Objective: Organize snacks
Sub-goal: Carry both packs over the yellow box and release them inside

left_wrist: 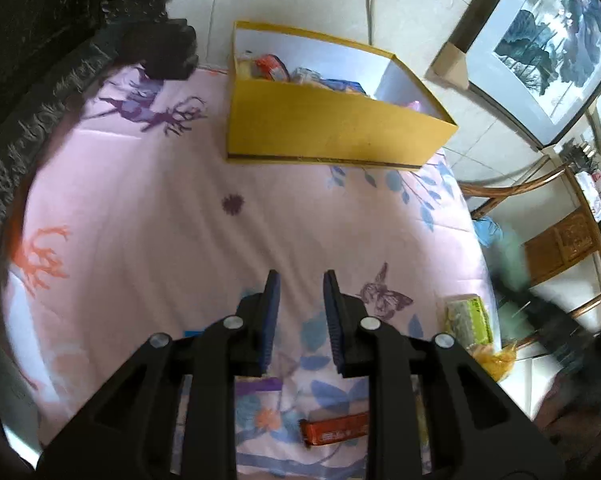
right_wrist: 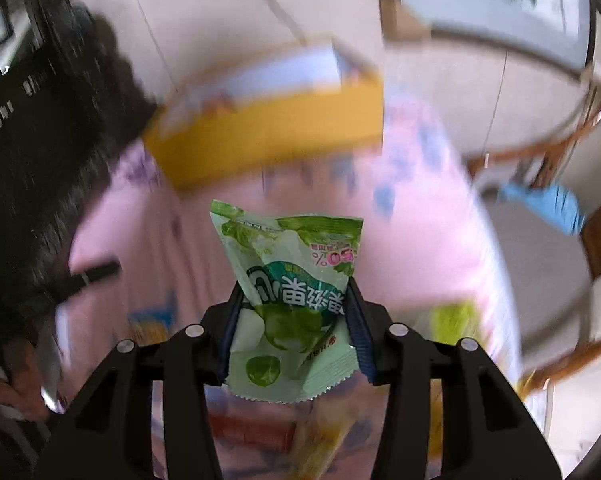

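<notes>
My right gripper [right_wrist: 294, 284] is shut on a green and white snack packet [right_wrist: 292, 264], which stands up between its pads above the pink cloth. Beyond it, blurred, is the yellow box [right_wrist: 268, 136]. In the left wrist view the yellow box [left_wrist: 332, 128] sits at the far side of the cloth with several wrapped snacks [left_wrist: 272, 68] inside. My left gripper [left_wrist: 301, 276] hangs over the cloth, open, with nothing between its pads. An orange-red bar [left_wrist: 336, 432] lies under it. A green packet [left_wrist: 468, 318] and a yellow one [left_wrist: 496, 360] lie near the right edge.
The pink printed cloth [left_wrist: 160, 208] covers the table, whose right edge drops to a tiled floor. Dark carved furniture [left_wrist: 40, 60] borders the left side. A framed picture [left_wrist: 540, 40] leans at the right, above a wooden chair [left_wrist: 560, 240].
</notes>
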`<state>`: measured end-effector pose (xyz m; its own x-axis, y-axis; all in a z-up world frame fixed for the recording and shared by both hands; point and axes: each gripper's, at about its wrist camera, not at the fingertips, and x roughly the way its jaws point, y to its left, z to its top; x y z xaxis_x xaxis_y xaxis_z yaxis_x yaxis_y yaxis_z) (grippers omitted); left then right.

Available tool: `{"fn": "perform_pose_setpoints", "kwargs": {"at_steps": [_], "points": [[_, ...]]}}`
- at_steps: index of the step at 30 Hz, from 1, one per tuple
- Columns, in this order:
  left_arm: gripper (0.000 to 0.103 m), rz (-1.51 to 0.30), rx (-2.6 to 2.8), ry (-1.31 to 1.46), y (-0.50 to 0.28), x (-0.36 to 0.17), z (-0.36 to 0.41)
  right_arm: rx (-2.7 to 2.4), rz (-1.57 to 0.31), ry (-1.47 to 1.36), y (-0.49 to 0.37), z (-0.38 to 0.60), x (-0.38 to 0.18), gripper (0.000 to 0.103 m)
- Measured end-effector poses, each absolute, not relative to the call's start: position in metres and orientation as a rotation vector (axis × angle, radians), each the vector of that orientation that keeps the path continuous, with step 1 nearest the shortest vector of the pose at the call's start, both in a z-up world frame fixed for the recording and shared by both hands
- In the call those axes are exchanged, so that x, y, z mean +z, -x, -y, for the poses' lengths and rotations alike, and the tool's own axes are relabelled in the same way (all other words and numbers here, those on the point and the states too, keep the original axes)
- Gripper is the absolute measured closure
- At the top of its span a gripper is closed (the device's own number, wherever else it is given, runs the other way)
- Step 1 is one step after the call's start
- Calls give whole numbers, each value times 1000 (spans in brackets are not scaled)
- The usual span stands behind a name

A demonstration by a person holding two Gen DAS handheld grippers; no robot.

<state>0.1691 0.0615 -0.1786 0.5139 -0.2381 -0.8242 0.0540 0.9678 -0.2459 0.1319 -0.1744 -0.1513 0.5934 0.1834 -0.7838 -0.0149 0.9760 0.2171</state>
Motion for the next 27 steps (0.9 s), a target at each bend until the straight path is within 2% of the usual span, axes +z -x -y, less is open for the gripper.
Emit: {"fn": "perform_pose_setpoints", "kwargs": {"at_steps": [1, 2, 3, 10, 13, 14, 15, 17, 21, 27], "points": [[68, -1020, -149, 195, -167, -177, -68, 126, -891, -209, -138, 179, -136, 56], [29, -1021, -124, 193, -162, -178, -75, 136, -863, -220, -144, 184, -124, 56], [7, -1024, -97, 190, -158, -181, -79, 141, -841, -221, -149, 187, -114, 55], [7, -1137, 68, -193, -156, -255, -40, 154, -699, -186, -171, 198, -67, 56], [4, -1179, 149, -155, -162, -288, -44, 178, -678, -177, -172, 202, -59, 56], [25, -1160, 132, -44, -162, -289, -53, 184, -676, -173, -171, 202, -59, 55], [40, -1168, 99, 26, -163, -288, -59, 189, -675, -164, -171, 201, -60, 55], [48, -1221, 76, 19, -169, -284, -61, 199, -683, -165, -169, 197, -67, 56], [49, -1198, 59, 112, -170, -264, -71, 223, -690, -184, -173, 193, -68, 56], [49, -1068, 9, 83, -189, -181, -66, 228, -634, -216, -198, 203, -51, 55]]}}
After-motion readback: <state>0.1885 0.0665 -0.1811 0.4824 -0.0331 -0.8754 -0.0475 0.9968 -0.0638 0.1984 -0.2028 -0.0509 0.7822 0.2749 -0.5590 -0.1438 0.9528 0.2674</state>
